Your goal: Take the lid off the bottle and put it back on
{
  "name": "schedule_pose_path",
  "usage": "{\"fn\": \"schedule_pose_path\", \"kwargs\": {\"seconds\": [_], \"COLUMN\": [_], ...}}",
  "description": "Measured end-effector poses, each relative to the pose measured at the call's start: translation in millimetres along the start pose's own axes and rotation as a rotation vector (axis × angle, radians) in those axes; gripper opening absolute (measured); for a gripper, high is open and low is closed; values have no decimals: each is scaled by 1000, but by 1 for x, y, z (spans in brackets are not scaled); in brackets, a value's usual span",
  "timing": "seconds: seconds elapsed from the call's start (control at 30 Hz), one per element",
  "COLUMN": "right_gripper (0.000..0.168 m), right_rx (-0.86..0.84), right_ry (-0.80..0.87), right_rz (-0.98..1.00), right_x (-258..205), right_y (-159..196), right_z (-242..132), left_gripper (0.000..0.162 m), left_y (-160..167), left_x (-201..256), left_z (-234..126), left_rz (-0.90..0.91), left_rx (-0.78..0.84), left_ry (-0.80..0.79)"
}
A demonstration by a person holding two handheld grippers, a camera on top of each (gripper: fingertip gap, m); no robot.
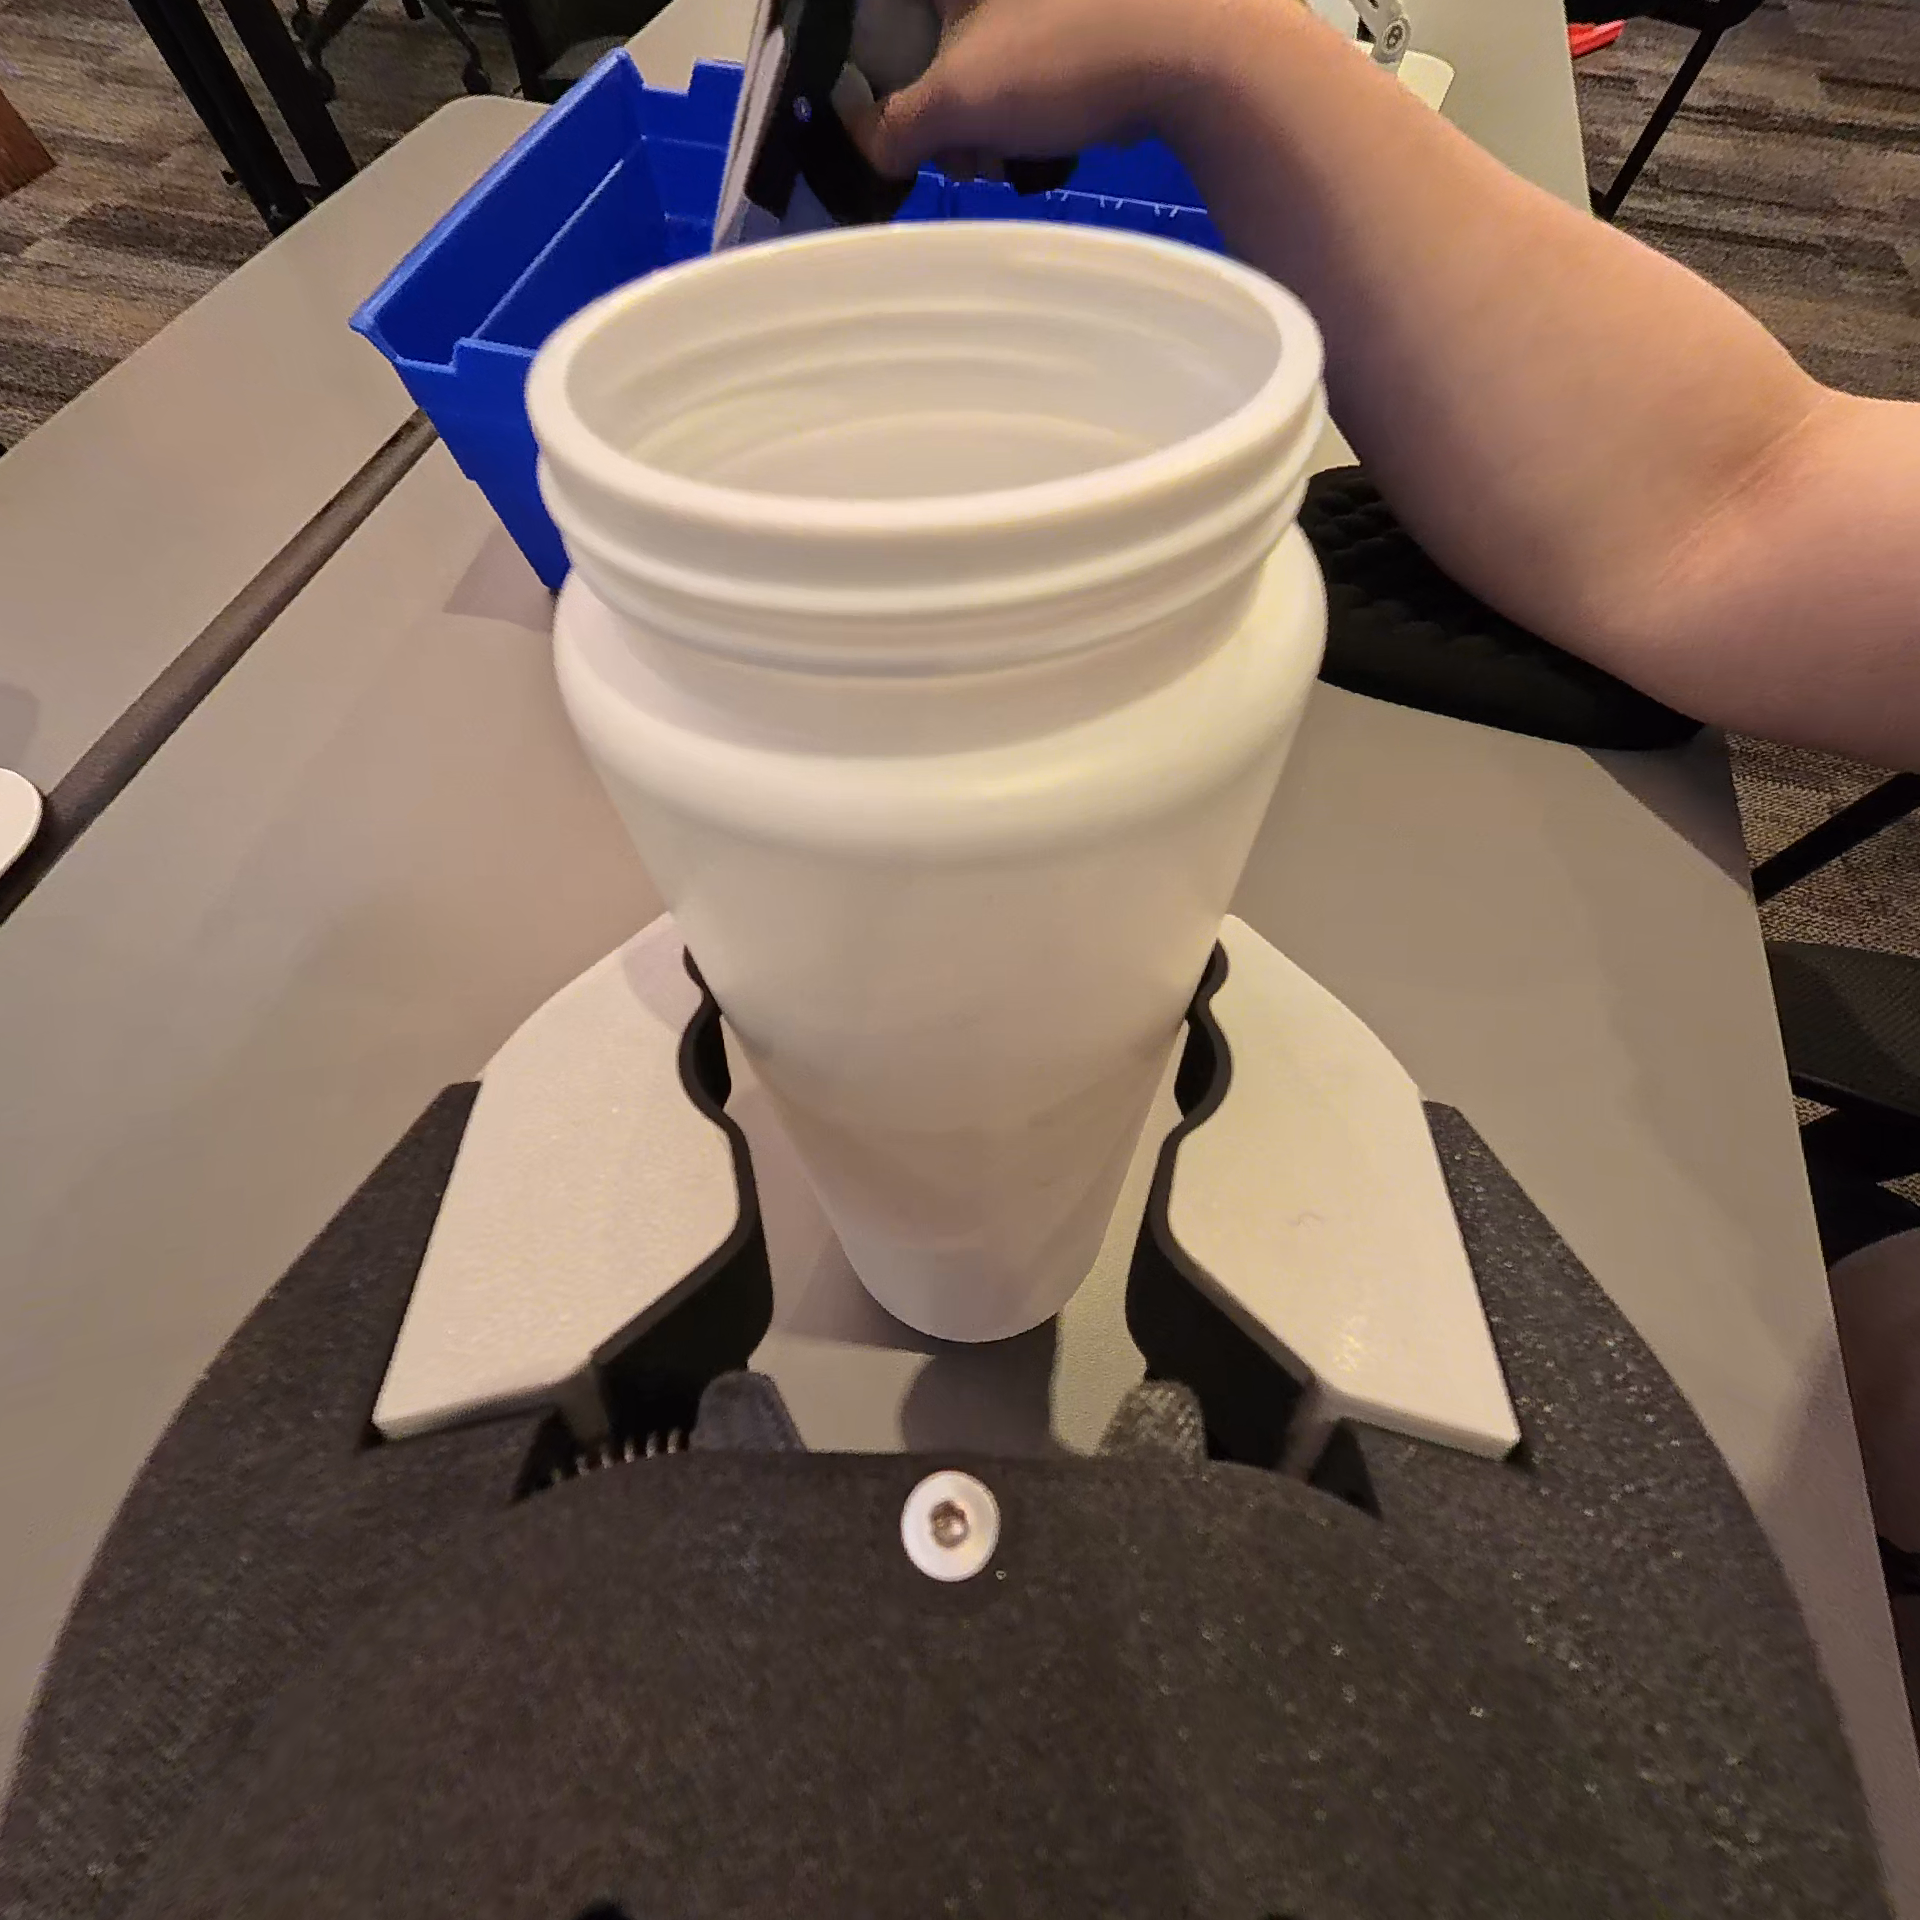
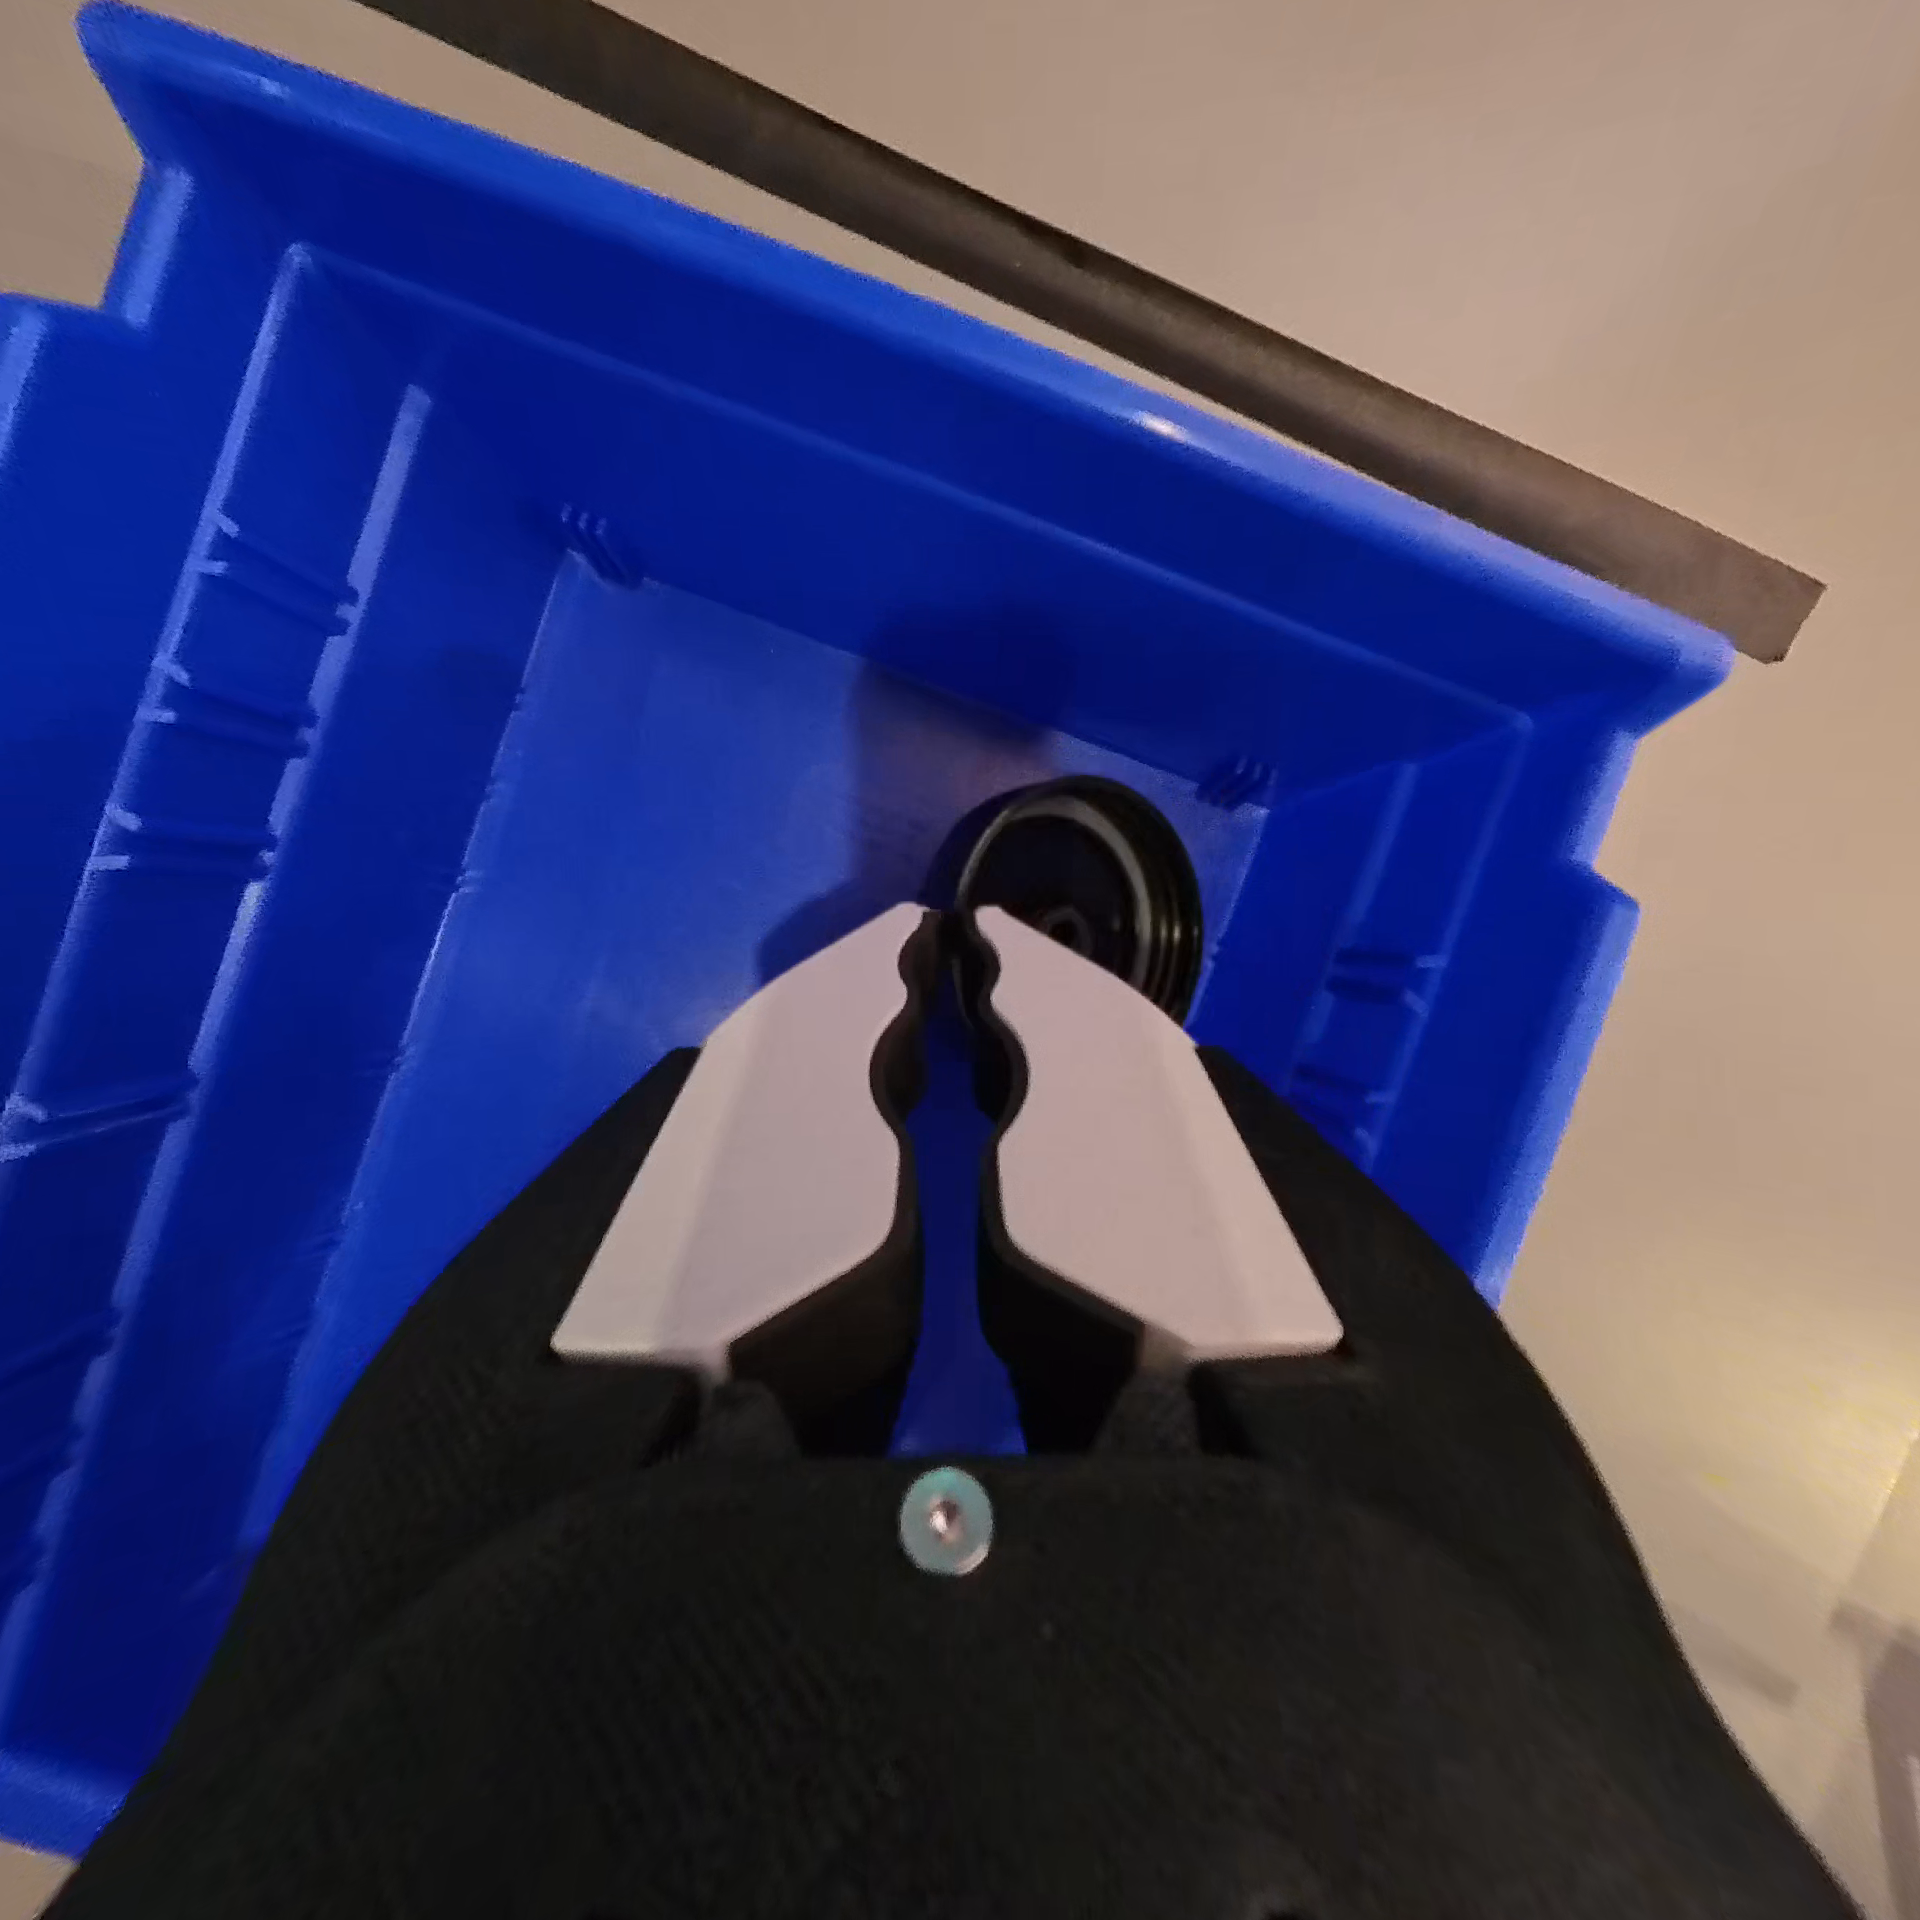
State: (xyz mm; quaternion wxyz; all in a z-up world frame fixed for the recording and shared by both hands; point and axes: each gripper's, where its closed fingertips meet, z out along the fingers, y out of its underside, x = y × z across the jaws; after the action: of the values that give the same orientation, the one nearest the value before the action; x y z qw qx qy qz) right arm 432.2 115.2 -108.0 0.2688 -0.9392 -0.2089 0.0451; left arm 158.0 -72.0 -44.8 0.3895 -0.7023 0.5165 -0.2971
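A white bottle with an open threaded mouth stands upright on the grey table. My left gripper is shut on its lower body, with both pads against its sides. In the right wrist view, my right gripper reaches into a blue bin. Its fingertips are pinched on the rim of a black lid near the bin's far corner. The lid's hollow inner side faces the camera. In the left wrist view, a person's hand holds the right gripper above the bin, behind the bottle.
A person's forearm crosses the right side above a black textured object on the table. A white dish edge shows at far left. A dark seam runs between tables behind the bin.
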Motion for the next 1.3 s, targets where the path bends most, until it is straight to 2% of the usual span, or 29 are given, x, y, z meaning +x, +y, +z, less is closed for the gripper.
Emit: {"fn": "schedule_pose_path", "kwargs": {"seconds": [0.1, 0.17, 0.3, 0.4, 0.5, 0.7, 0.93, 1.07, 1.3], "right_gripper": [5, 5, 4, 4, 4, 4, 4, 4, 4], "right_rx": [7, 30, 107, 92, 10, -16, -46, -12, -42], "right_ry": [-46, -139, -471, -729, -841, -894, -862, -942, -972], "right_rz": [20, 68, 240, 362, 378, 387, 426, 447, 468], "right_x": [-4, -15, -52, -77, -92, -101, -93, -98, -102], "right_y": [0, -3, -18, -19, -8, -8, 0, -7, -4], "right_z": [2, 0, -15, -30, -30, -28, -14, -19, -12], "left_gripper": [86, 86, 86, 86, 86, 86, 86, 86, 86], "left_y": [0, 0, 1, 1, 1, 2, 2, 1, 2], "left_x": [0, 0, 0, 1, 2, 2, 0, -1, -10], "left_z": [0, 0, 0, 1, 1, 2, 2, 1, 1], "left_rz": [2, 3, 3, 6, 7, 11, 12, 6, 13], "left_rx": [-3, -2, -4, -8, -7, -8, -6, 0, 10], "left_ry": [-1, -2, -1, 0, 2, 1, -5, -7, -43]}}
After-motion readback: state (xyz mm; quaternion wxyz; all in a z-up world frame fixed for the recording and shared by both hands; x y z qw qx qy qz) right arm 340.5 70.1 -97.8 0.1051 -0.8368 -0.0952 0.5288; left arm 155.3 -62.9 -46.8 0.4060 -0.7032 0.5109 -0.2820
